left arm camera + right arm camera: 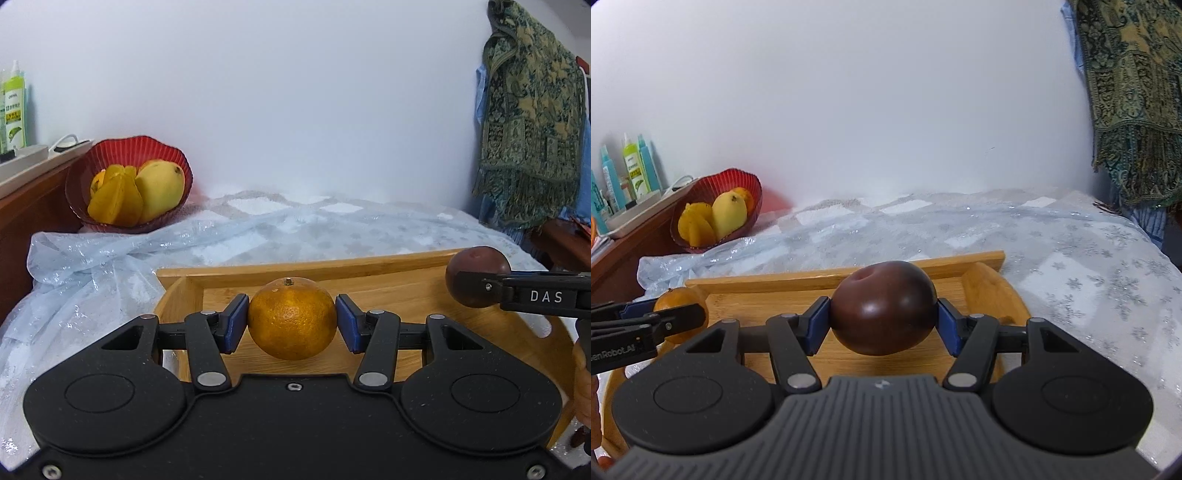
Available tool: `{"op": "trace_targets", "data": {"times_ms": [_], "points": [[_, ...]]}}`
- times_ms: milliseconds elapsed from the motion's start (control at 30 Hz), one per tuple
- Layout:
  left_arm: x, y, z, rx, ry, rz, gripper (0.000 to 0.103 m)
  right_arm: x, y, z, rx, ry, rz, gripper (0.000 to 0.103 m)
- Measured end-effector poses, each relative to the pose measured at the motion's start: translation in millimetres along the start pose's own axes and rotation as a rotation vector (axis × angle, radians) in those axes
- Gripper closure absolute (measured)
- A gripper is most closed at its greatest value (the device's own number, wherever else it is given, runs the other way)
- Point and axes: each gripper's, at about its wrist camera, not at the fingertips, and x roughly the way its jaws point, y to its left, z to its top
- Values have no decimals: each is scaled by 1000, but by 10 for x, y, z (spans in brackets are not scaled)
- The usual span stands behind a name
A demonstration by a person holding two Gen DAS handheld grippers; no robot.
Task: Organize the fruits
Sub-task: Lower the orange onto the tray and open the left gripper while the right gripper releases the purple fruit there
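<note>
The left gripper [291, 319] has its blue pads pressed on both sides of an orange [291, 318], with the stem of the fruit turned upward, so the fruit is grasped firmly and hangs above the wooden tray [388, 284]. The right gripper [882, 319] clamps in the same manner a dark purple round fruit [882, 308], which also stays over the tray and does not touch the wood, as far as I can see. Both tools point a little downward, side by side, the orange on the left and the dark fruit on the right.

The tray lies on a bed covered by a thin sheet with snowflakes [1089, 266]. Far at the left, near the wall, a red bowl [107, 155] stands tilted against a wooden ledge, and it already holds a mango [162, 188] and some yellow starfruit [114, 201]. I suppose this bowl is the place where fruits are collected, so the two carried fruits probably go there. The bowl is well apart from the tray, and it leans, so a round fruit could roll out.
</note>
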Motion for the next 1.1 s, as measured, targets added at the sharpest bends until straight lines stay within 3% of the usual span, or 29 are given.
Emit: {"op": "trace_targets", "data": {"times_ms": [1100], "points": [[91,18,-85,-32,63,8,54,131,99,-85,-42,76,-27,39]]}}
